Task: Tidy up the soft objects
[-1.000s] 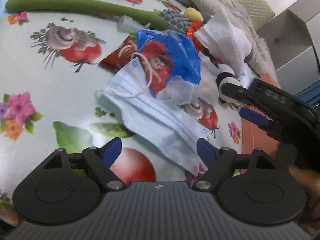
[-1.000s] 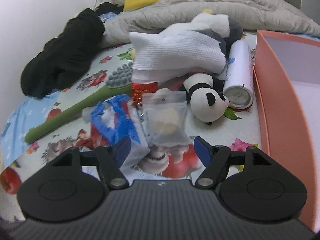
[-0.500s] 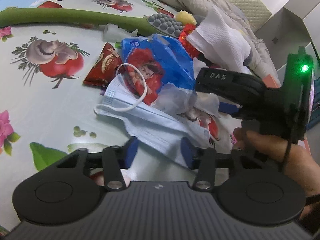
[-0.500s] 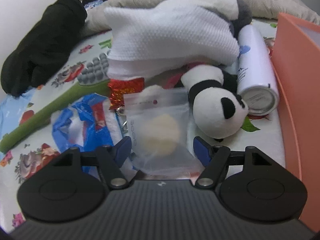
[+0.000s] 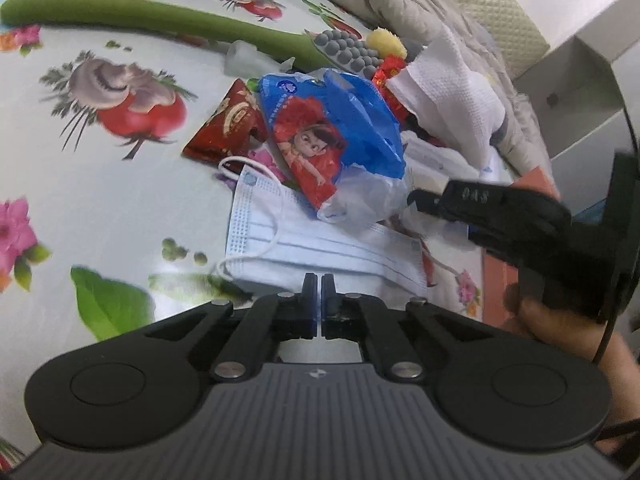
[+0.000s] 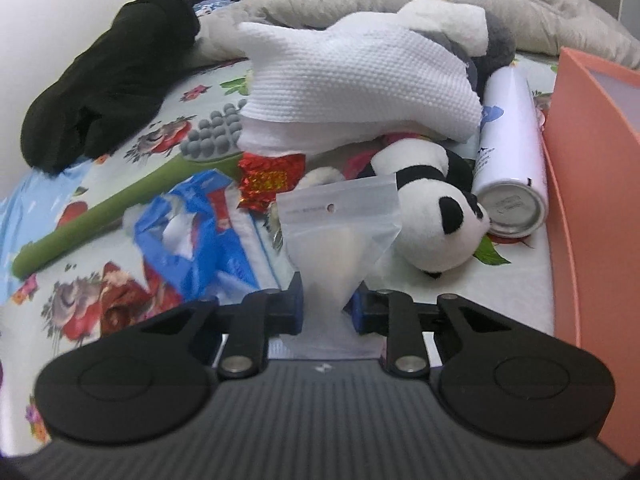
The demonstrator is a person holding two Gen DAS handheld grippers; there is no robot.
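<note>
Pinching in on a frosted zip bag (image 6: 340, 236), the right gripper (image 6: 326, 308) has its blue-padded fingers (image 6: 297, 307) closing against the bag's lower part, which is squeezed narrow between them while the top flares out and stands upright above the fingertips. Just behind the bag lies a small panda plush (image 6: 434, 220) on its side, beside a white spray can (image 6: 510, 172) and an orange box (image 6: 592, 184). Over at the left gripper (image 5: 319, 288) the fingers are pressed together right at the near edge of a pale blue face mask (image 5: 320, 248) lying flat on the flowered bed sheet (image 5: 80, 184); whether they actually nip that edge I cannot tell. A blue and red snack bag (image 5: 332, 140) overlaps the mask's far side.
</note>
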